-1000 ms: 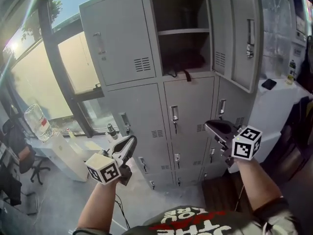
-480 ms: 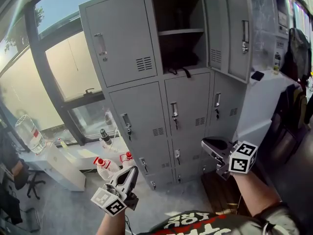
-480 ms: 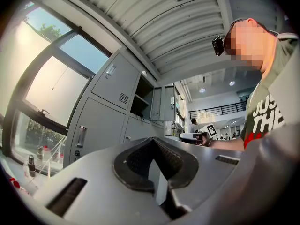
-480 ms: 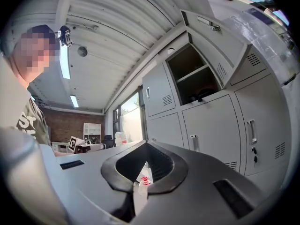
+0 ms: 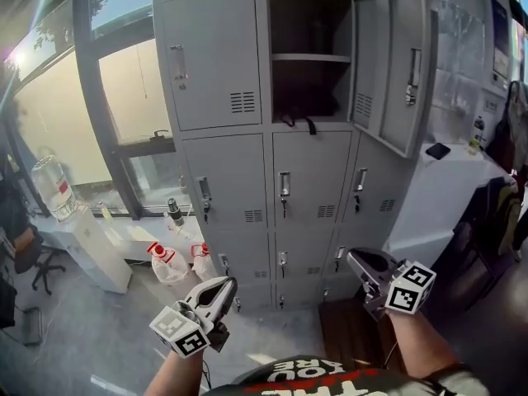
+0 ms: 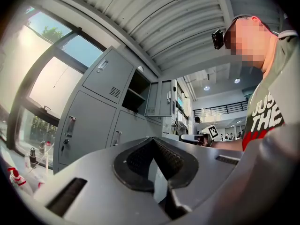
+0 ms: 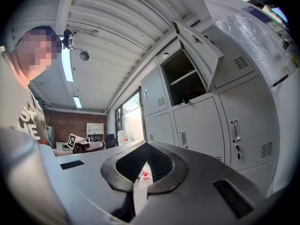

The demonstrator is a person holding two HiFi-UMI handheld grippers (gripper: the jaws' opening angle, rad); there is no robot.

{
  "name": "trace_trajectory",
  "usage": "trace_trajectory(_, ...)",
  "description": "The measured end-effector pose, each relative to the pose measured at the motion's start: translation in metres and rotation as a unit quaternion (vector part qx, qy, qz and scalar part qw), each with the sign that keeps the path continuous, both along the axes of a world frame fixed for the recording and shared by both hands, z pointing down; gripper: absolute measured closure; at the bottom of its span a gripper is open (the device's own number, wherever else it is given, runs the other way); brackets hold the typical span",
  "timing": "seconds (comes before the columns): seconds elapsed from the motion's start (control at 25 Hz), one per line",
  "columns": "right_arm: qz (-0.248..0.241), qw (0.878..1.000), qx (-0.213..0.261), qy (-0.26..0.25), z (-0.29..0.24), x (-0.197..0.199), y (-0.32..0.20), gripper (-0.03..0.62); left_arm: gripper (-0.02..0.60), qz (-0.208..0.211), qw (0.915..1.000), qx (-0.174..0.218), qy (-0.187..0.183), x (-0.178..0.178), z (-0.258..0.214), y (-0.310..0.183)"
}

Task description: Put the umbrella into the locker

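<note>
Umbrella (image 5: 307,110) (seemingly soft, light; strap best for grasping) is lying in locker (image 5: 309,57); left gripper (image 5: 226,284) and right gripper (image 5: 354,256) are hanging closed, empty.

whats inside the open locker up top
A shelf crosses the open locker; below it lies a dark bundle, a strap hanging over the front edge. Shadow hides its shape and the back.

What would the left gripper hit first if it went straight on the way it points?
Most likely the closed grey locker doors, below the open compartment. Nothing shows between the left gripper and those doors, though depth is hard to judge here.
</note>
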State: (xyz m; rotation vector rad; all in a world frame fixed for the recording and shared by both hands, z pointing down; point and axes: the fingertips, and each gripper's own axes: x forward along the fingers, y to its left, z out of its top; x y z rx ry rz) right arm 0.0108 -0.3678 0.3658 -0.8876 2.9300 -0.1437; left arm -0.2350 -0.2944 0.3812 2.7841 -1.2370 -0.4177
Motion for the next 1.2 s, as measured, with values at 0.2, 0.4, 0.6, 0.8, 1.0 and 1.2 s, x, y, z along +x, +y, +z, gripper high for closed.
trace_trajectory(0.2,0.008,1.0,0.011,0.004,-0.005,0.021,-0.006,0.559,0.575,-0.011,0.9999,0.001,-0.002,0.015,-0.007,-0.008)
trace_trajectory(0.4,0.017,1.0,0.02,0.01,-0.01,0.024,-0.014,0.559,0.575,-0.024,0.9996,0.005,-0.015,0.01,-0.015,-0.019)
trace_trajectory(0.6,0.022,0.999,0.027,0.019,-0.014,0.019,-0.017,0.559,0.575,-0.019,0.9997,0.004,-0.013,0.011,-0.015,-0.022)
trace_trajectory(0.8,0.023,0.999,0.026,0.021,-0.012,0.018,-0.019,0.559,0.575,-0.017,0.9998,0.003,-0.013,0.011,-0.015,-0.023)
trace_trajectory(1.0,0.024,0.999,0.021,0.018,-0.009,0.02,-0.02,0.559,0.575,-0.012,0.9998,-0.001,-0.014,0.013,-0.011,-0.022)
trace_trajectory(1.2,0.024,0.999,0.021,0.019,-0.007,0.02,-0.022,0.559,0.575,-0.01,0.9998,-0.002,-0.014,0.014,-0.009,-0.023)
